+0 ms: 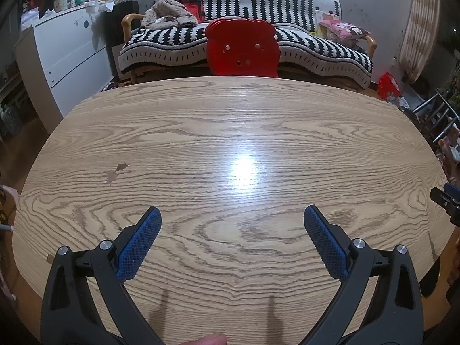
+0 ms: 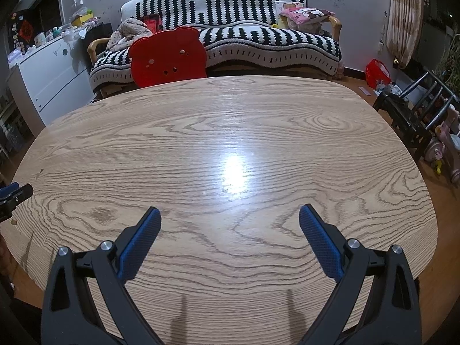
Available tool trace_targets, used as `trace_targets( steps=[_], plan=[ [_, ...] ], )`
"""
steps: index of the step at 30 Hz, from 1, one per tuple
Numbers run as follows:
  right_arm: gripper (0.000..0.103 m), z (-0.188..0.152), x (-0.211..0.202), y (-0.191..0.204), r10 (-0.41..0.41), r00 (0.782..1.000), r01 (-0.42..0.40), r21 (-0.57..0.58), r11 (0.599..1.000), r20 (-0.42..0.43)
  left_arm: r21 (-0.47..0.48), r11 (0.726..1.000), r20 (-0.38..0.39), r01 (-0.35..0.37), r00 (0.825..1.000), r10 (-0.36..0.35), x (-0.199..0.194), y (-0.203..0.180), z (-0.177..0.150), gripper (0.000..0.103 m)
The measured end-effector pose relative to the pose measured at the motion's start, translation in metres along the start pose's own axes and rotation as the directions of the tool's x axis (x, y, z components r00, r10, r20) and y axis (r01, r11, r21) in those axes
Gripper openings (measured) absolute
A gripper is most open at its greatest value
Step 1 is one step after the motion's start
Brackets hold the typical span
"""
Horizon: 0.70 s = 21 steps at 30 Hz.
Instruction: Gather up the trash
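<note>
My left gripper point(image 1: 233, 215) is open and empty, held above the near part of a wooden table point(image 1: 230, 132). My right gripper point(image 2: 230, 215) is open and empty too, above the same table point(image 2: 218, 120). No trash shows on the tabletop in either view. A small chipped patch point(image 1: 116, 172) marks the wood at the left. The tip of the right gripper shows at the right edge of the left wrist view point(image 1: 447, 201), and the tip of the left gripper shows at the left edge of the right wrist view point(image 2: 14, 195).
A red bear-shaped chair back point(image 1: 243, 47) stands at the table's far edge, before a black-and-white striped sofa point(image 1: 247, 43). A white dresser point(image 1: 63, 54) is at the left. A red bag point(image 2: 378, 73), a black chair point(image 2: 414, 112) and toys sit on the floor at the right.
</note>
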State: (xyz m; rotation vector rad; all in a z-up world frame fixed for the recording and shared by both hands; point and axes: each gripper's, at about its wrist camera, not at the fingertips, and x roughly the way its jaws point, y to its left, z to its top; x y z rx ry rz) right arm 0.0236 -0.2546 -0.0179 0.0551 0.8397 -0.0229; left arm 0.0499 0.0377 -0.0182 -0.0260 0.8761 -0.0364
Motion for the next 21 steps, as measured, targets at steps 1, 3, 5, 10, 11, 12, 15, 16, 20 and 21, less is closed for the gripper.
trace_targets(
  steps=[1, 3, 5, 10, 11, 12, 15, 16, 20, 21],
  plan=[
    [0.093, -0.0001, -0.0001, 0.0, 0.002, 1.0, -0.002, 0.003, 1.0, 0.0, -0.002, 1.0, -0.001, 0.006, 1.0, -0.006, 0.0002, -0.0004, 0.0, 0.096],
    [0.093, -0.0003, -0.001, -0.001, 0.005, 1.0, -0.005, 0.003, 1.0, 0.002, -0.004, 1.0, -0.001, 0.01, 1.0, -0.01, 0.0002, -0.0012, 0.0003, 0.096],
    [0.093, 0.0001, -0.0009, -0.0012, 0.005, 1.0, -0.005, 0.001, 1.0, 0.002, 0.002, 1.0, 0.001, 0.005, 1.0, -0.005, 0.0, -0.0021, -0.0002, 0.096],
    [0.093, 0.0004, -0.0005, -0.0022, 0.005, 1.0, -0.005, 0.001, 1.0, 0.002, 0.015, 1.0, 0.018, -0.005, 1.0, 0.005, -0.0027, -0.0038, -0.0013, 0.096],
    [0.093, 0.0003, -0.0006, -0.0025, 0.007, 1.0, -0.007, 0.003, 1.0, 0.002, 0.014, 1.0, 0.019, -0.004, 1.0, 0.004, -0.0032, -0.0039, -0.0013, 0.096],
    [0.093, 0.0004, -0.0008, -0.0027, 0.006, 1.0, -0.006, 0.004, 1.0, 0.002, 0.012, 1.0, 0.02, -0.003, 1.0, 0.003, -0.0034, -0.0038, -0.0009, 0.096],
    [0.093, 0.0006, -0.0009, -0.0028, 0.007, 1.0, -0.007, 0.003, 1.0, 0.002, 0.005, 1.0, 0.012, 0.001, 1.0, -0.001, -0.0026, -0.0034, -0.0003, 0.096],
    [0.093, 0.0007, -0.0008, -0.0026, 0.006, 1.0, -0.006, 0.002, 1.0, 0.002, 0.003, 1.0, 0.009, 0.003, 1.0, -0.003, -0.0024, -0.003, -0.0001, 0.096],
    [0.093, 0.0009, -0.0008, -0.002, 0.007, 1.0, -0.007, 0.005, 1.0, 0.002, -0.009, 1.0, -0.007, 0.017, 1.0, -0.017, 0.0004, -0.0009, 0.0008, 0.096],
    [0.093, 0.0008, -0.0007, -0.002, 0.006, 1.0, -0.006, 0.004, 1.0, 0.002, -0.016, 1.0, -0.01, 0.023, 1.0, -0.024, 0.0007, 0.0002, 0.0004, 0.096]
  ],
)
